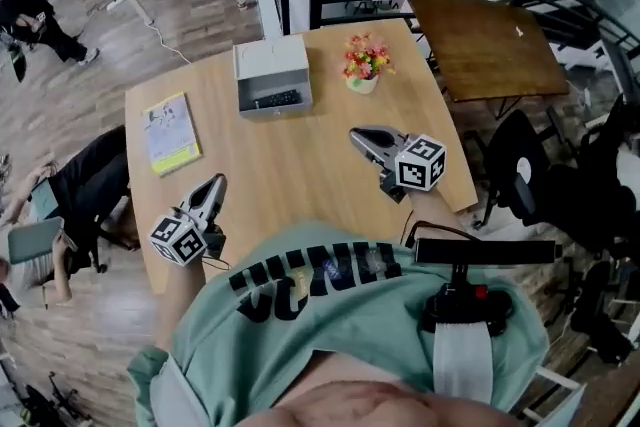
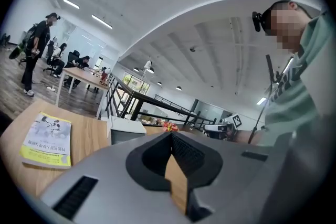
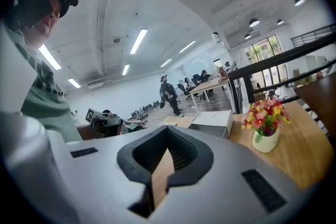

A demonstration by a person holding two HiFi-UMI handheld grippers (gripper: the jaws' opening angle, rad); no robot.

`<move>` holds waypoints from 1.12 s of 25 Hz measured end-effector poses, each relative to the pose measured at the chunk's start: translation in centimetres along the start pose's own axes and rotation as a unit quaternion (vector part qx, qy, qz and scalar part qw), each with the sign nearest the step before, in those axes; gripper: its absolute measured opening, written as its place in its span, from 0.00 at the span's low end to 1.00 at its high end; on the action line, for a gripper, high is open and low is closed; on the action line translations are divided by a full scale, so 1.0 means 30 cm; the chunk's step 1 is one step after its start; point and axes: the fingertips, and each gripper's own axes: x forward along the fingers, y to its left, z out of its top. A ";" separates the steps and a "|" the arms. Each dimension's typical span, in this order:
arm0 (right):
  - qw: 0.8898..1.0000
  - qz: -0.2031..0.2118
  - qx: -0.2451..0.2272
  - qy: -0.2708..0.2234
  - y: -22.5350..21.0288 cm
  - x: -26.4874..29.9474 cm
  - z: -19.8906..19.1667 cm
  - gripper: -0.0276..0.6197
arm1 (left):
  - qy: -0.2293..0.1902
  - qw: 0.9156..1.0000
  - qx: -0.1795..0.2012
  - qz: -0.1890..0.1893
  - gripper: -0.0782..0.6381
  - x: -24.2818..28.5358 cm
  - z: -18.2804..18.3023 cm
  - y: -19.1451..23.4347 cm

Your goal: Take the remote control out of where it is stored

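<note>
Remote control [image 1: 277, 100]: one, lying dark inside the single open grey box [image 1: 272, 65] on the wooden table [image 1: 300, 165], well apart from both grippers. Nearest the person are two grippers, the left gripper [image 1: 216, 181] and the right gripper [image 1: 356, 133], each clenched on nothing. Farther off lie one yellow booklet [image 1: 170, 132] and one pot of flowers [image 1: 365, 62]. Only the head view shows the remote; both gripper views catch just the box's outer wall.

Qty on 1 table [image 1: 300, 165] — 1 box [image 1: 270, 65], 1 remote [image 1: 277, 99], 1 booklet [image 1: 170, 132], 1 flower pot [image 1: 364, 67].
</note>
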 end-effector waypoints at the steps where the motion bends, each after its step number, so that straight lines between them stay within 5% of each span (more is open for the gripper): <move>1: 1.000 0.002 -0.009 0.008 0.009 0.020 0.025 0.05 | -0.011 1.000 -0.004 -0.002 0.11 0.002 0.015 0.012; 5: 0.999 0.010 -0.030 0.001 0.021 0.105 0.133 0.05 | -0.033 0.999 -0.005 -0.001 0.11 -0.022 0.050 0.040; 9: 0.998 0.041 -0.052 0.000 0.023 0.172 0.183 0.05 | -0.036 0.998 -0.021 0.038 0.11 -0.077 -0.001 0.068; 16: 0.999 0.039 -0.011 -0.024 -0.063 0.189 0.161 0.05 | -0.008 0.997 -0.008 0.080 0.11 -0.109 0.062 0.089; 23: 0.999 0.037 0.007 -0.028 -0.182 0.236 0.091 0.05 | 0.006 0.995 0.032 0.097 0.11 0.022 0.112 0.164; 28: 0.999 0.018 0.027 -0.036 -0.264 0.201 0.076 0.05 | 0.042 0.996 0.043 0.066 0.11 0.217 0.093 0.174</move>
